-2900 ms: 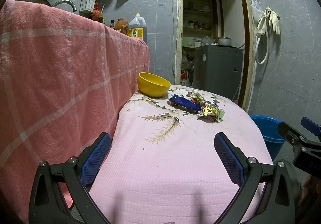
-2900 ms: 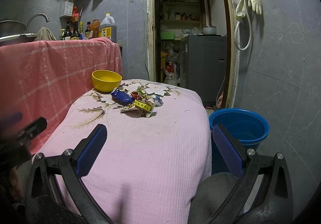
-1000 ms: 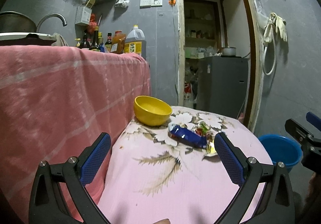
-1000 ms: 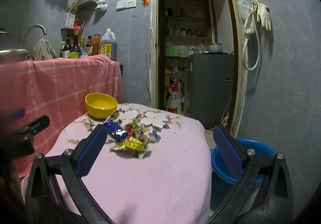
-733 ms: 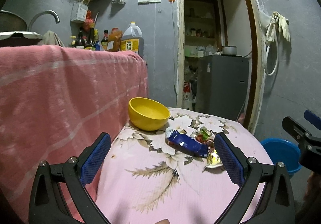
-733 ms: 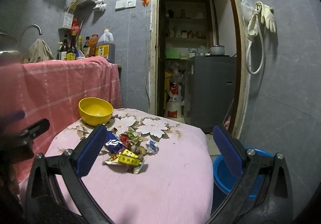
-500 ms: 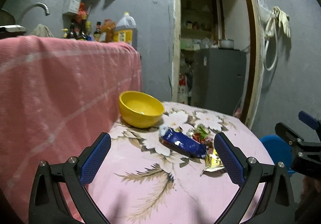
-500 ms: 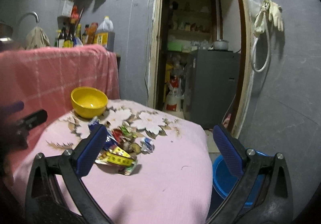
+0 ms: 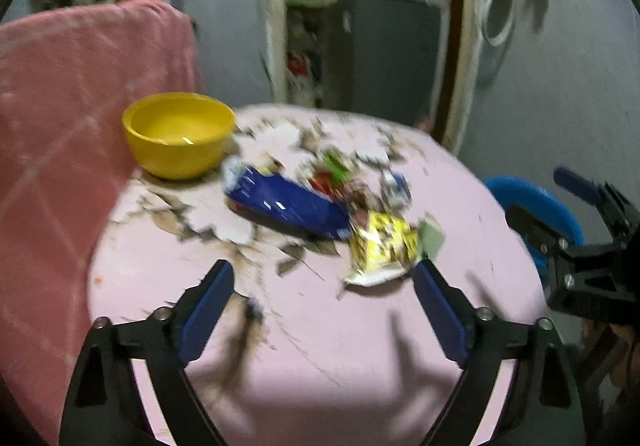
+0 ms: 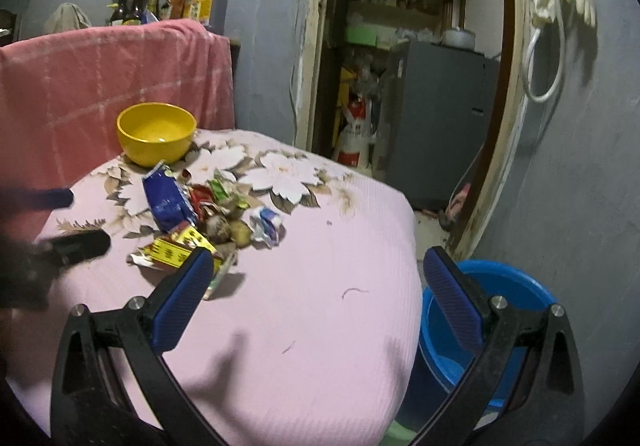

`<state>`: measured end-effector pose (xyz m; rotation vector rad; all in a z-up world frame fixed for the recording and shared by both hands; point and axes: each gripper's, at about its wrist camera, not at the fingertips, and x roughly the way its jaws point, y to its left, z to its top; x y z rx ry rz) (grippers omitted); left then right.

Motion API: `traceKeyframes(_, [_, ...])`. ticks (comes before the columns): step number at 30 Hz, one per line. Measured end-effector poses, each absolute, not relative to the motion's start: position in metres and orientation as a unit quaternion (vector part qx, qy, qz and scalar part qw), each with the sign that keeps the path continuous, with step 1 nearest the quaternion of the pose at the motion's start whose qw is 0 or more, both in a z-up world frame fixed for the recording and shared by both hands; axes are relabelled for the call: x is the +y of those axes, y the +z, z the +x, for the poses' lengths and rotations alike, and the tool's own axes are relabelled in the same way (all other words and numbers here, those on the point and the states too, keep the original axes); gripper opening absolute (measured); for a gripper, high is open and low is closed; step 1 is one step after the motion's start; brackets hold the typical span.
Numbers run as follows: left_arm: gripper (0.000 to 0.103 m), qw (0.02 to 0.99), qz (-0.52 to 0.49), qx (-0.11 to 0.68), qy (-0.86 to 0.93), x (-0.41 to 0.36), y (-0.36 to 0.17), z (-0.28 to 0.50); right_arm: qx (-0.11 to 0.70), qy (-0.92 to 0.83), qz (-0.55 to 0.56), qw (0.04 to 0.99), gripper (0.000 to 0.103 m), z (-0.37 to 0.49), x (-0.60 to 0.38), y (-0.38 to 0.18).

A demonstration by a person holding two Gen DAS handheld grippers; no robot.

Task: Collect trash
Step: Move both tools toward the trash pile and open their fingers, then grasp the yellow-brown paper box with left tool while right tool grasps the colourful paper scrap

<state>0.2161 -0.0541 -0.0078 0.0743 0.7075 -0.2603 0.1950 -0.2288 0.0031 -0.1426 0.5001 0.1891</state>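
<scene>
Here both the left gripper (image 9: 322, 302) and right gripper (image 10: 316, 286) gape wide, empty.

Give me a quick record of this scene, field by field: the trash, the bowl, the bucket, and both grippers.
surface: table under a pink floral cloth
trash: pile of wrappers near the middle, including a blue packet and a yellow packet
bowl: yellow bowl, upright, behind the pile
bin: blue bucket on the floor beside the table
left gripper: open, holding nothing, short of the pile
right gripper: open, holding nothing
image note: left wrist view is motion-blurred
</scene>
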Motion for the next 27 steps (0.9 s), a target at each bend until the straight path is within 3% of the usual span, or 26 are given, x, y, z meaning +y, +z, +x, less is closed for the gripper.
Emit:
traceKeyframes(8, [0.071, 0.902, 0.035, 0.395, -0.172, -0.069, -0.022, 0.241, 0.280, 0.095, -0.073, 0.952, 0.103, 0.205, -0.232, -0.011])
traceKeyframes(16, [0.041, 0.891, 0.012, 0.407, -0.200, -0.073, -0.024, 0.253, 0.306, 0.105, -0.071, 0.944, 0.103, 0.209, -0.227, -0.020])
traceKeyframes(27, [0.038, 0.895, -0.052, 0.407, -0.174, -0.032, -0.010, 0.243, 0.348, 0.167, -0.088, 0.918, 0.103, 0.222, -0.193, -0.027])
